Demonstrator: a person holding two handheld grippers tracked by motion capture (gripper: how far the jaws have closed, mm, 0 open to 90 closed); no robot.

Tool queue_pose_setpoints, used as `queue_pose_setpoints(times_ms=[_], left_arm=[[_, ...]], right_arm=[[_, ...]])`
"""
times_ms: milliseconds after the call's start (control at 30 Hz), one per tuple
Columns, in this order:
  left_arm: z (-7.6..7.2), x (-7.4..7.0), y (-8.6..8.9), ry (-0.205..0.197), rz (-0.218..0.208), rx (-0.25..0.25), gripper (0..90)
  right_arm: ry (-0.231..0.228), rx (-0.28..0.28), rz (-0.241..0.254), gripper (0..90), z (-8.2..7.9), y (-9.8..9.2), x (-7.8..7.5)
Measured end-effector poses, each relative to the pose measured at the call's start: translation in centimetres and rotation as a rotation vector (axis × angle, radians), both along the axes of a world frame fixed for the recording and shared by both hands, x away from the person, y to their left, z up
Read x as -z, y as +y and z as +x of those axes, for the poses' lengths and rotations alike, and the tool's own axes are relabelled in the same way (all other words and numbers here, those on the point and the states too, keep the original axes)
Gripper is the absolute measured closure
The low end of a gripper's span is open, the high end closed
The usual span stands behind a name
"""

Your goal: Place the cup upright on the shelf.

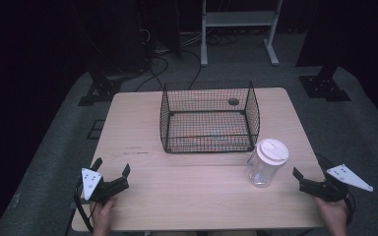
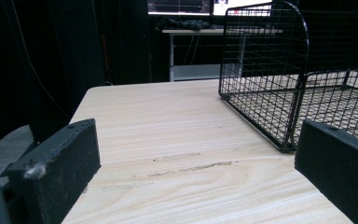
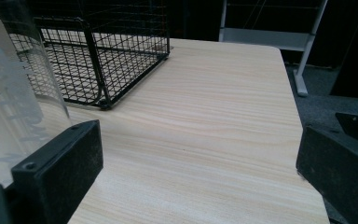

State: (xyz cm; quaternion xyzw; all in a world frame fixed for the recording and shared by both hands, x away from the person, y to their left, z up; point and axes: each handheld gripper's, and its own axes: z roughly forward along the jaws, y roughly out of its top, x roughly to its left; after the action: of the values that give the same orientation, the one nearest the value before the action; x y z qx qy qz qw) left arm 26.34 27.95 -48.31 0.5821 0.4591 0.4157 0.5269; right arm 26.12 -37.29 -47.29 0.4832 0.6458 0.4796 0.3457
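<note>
Half of the jar [image 3: 14,93] is cut off in the right gripper view; it stands by the basket [image 1: 209,118]. The right gripper [image 1: 302,182] rests released near it, the left gripper [image 1: 113,177] well apart, jaws spread.

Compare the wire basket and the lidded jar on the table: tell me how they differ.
The wire basket is black open mesh; the jar is clear with solid walls. The basket is low, wide and open on top; the jar is narrower, upright and closed by a white lid. The basket sits mid-table, away from both grippers; the jar stands close to the right gripper. Both rest on the wooden table, ungripped.
</note>
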Motion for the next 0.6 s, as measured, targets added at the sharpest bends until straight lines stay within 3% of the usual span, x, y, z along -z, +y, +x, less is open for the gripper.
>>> queue_pose_setpoints(times_ms=[600], left_arm=[[-0.1, 0.0, 0.0, -0.005, -0.002, 0.004, 0.0]], right_arm=[[-0.033, -0.044, 0.002, 0.0, -1.5, 0.6, -1.4]])
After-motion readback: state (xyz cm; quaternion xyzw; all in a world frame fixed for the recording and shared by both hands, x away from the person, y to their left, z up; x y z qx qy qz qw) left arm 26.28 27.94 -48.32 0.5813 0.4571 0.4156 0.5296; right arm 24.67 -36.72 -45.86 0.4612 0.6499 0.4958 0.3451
